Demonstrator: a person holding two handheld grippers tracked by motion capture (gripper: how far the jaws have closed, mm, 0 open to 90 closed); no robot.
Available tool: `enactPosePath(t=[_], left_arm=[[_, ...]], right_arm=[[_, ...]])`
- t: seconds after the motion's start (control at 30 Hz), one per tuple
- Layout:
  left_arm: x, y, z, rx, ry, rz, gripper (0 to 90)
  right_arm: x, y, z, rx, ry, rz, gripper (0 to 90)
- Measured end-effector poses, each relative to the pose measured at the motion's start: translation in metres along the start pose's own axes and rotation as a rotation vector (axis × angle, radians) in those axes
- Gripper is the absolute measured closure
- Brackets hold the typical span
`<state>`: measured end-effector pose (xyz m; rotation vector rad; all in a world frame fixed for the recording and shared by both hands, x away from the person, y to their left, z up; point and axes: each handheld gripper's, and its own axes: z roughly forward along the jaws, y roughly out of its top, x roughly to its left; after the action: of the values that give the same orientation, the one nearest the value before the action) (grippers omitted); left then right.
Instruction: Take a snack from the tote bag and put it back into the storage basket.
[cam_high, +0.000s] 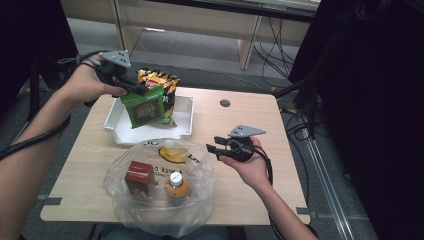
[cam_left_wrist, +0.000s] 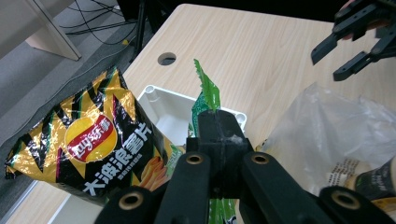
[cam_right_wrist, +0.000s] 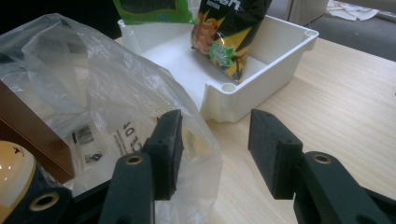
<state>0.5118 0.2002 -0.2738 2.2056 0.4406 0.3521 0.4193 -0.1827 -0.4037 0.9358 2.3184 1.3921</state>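
Note:
My left gripper (cam_high: 140, 90) is shut on the top edge of a green snack bag (cam_high: 145, 107), which hangs over the white tray (cam_high: 116, 131). In the left gripper view the jaws (cam_left_wrist: 217, 122) pinch the green bag's crimped edge (cam_left_wrist: 205, 91). A black and yellow chips bag (cam_high: 162, 82) stands in the tray just behind it. My right gripper (cam_high: 212, 148) is open, held over the table beside a clear plastic bag (cam_high: 200, 200). In the right gripper view nothing sits between its pads (cam_right_wrist: 215, 144).
The plastic bag holds a brown box (cam_high: 139, 177), an orange bottle with a white cap (cam_high: 176, 184) and a yellow packet (cam_high: 172, 154). A round cable hole (cam_high: 225, 103) lies in the tabletop at the far right. Bare wood stretches right of the tray (cam_right_wrist: 275, 60).

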Motion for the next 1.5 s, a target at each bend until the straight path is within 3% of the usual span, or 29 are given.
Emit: enactPosePath(t=[0.37,0.47,0.7,1.1,1.17,1.23,1.5], left_arm=[[0.013,-0.014,0.020,0.037,-0.010,-0.014,90.0],[0.016,-0.020,0.027,0.045,-0.013,-0.030,90.0],[0.020,-0.028,0.037,0.043,-0.018,-0.058,90.0],[0.026,-0.036,0.045,0.065,-0.019,-0.061,90.0],[0.026,-0.036,0.046,0.066,-0.019,-0.060,90.0],[0.028,-0.037,0.048,0.081,-0.021,-0.046,90.0],[0.029,-0.038,0.055,0.081,-0.019,-0.056,90.0]], right_arm=[[-0.001,-0.001,0.000,-0.001,0.002,0.008,55.5],[-0.003,-0.001,0.001,-0.004,-0.001,-0.014,55.5],[-0.003,-0.002,0.000,0.020,0.007,-0.002,55.5],[-0.004,-0.003,0.001,0.023,0.001,-0.010,55.5],[-0.002,-0.004,0.002,0.004,-0.003,0.010,55.5],[-0.002,-0.004,0.002,0.007,-0.001,0.005,55.5],[-0.004,-0.004,0.002,0.008,-0.001,-0.007,55.5]])
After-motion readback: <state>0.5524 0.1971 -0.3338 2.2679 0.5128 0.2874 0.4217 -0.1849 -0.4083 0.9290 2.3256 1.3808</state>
